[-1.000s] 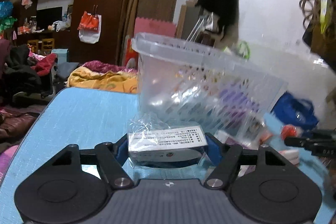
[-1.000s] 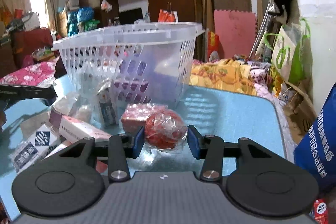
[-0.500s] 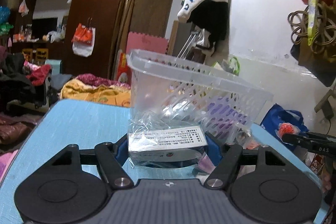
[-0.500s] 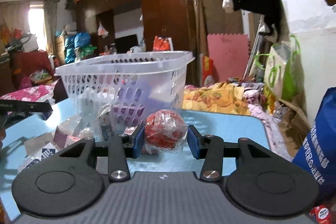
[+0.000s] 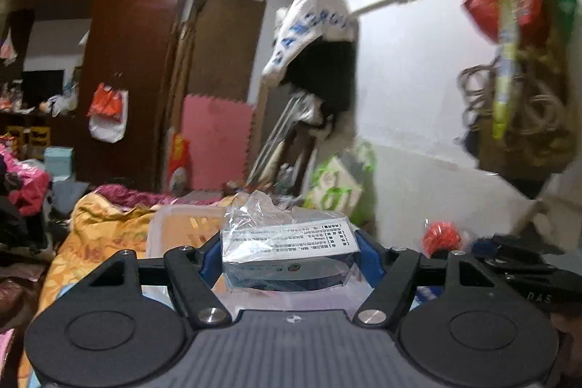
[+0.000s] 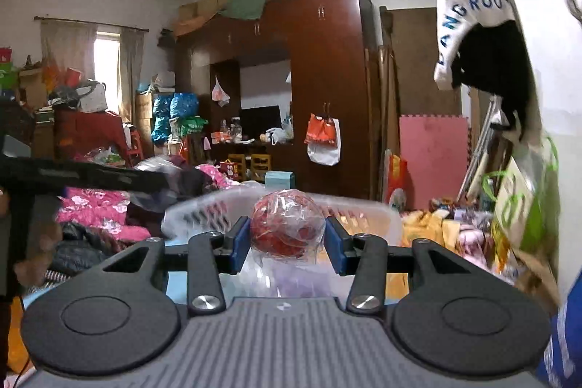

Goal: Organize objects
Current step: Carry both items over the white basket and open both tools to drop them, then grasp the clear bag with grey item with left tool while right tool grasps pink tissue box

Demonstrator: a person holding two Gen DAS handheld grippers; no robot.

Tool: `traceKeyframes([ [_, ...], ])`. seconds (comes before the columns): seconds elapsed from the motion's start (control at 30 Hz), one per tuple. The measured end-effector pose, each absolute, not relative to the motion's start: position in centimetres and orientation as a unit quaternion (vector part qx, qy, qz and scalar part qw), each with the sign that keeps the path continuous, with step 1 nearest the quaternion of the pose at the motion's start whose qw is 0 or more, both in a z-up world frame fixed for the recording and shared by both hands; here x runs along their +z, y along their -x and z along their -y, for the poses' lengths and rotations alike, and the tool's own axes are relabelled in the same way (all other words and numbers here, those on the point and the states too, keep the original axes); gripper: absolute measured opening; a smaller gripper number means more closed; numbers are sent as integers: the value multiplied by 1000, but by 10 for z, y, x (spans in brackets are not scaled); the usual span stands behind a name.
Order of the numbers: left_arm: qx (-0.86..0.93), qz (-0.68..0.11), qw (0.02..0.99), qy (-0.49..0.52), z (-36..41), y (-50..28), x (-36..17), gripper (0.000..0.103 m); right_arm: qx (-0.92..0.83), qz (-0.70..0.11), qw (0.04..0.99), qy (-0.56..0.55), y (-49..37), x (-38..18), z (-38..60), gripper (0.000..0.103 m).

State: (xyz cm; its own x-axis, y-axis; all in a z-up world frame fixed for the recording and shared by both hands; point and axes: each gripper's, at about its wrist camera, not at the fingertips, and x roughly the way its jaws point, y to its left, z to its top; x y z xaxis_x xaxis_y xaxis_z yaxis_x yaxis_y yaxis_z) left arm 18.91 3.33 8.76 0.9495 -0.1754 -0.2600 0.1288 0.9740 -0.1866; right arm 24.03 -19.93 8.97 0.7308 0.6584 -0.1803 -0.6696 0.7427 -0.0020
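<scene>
Risen since before, both grippers, above the basket (image 6: 363,206) rim. Left (image 5: 289,251) jaws clamping a bagged box (image 5: 291,242). Right (image 6: 287,239) jaws clamping a wrapped red ball (image 6: 287,224).

Ahead of you the clear basket (image 6: 367,211) stands with its mouth open upward, and its near rim crosses your path just past both loads. Your left gripper (image 5: 289,255) is filled by a wrapped box (image 5: 287,251), your right gripper (image 6: 287,239) by a wrapped red ball (image 6: 287,224). Each gripper flanks the other closely. Above the rim the air is free.
</scene>
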Motion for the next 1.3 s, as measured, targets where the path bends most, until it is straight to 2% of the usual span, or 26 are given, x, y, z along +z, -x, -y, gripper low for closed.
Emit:
traceKeyframes([
  [0.17, -39, -218, 968, 118, -33, -246, 80, 75, 330, -155, 930, 45, -299, 88, 165, 47],
  [0.43, -25, -228, 968, 105, -32, -256, 73, 75, 330, -180, 924, 67, -305, 72, 159, 50],
  [0.47, -32, -233, 966, 108, -34, -257, 72, 79, 332, -177, 924, 72, -301, 73, 160, 67],
  [0.5, -40, -240, 963, 114, -36, -257, 72, 81, 331, -167, 925, 78, -292, 73, 161, 90],
  [0.53, -48, -240, 962, 118, -39, -256, 71, 81, 330, -155, 927, 84, -284, 73, 164, 96],
  [0.57, -45, -235, 964, 113, -39, -254, 71, 82, 328, -145, 929, 88, -277, 74, 168, 99],
  [0.8, -49, -203, 972, 105, -42, -221, 64, 84, 353, -131, 925, 60, -246, 68, 193, 103],
  [0.87, -60, -190, 974, 104, -46, -202, 57, 88, 360, -132, 922, 54, -235, 56, 203, 103],
  [1.13, -79, -167, 981, 65, -41, -108, -6, 89, 386, -175, 905, -28, -201, -13, 250, 103],
  [1.3, -67, -191, 977, 65, -41, -87, -38, 89, 382, -172, 906, -65, -181, -33, 255, 103],
])
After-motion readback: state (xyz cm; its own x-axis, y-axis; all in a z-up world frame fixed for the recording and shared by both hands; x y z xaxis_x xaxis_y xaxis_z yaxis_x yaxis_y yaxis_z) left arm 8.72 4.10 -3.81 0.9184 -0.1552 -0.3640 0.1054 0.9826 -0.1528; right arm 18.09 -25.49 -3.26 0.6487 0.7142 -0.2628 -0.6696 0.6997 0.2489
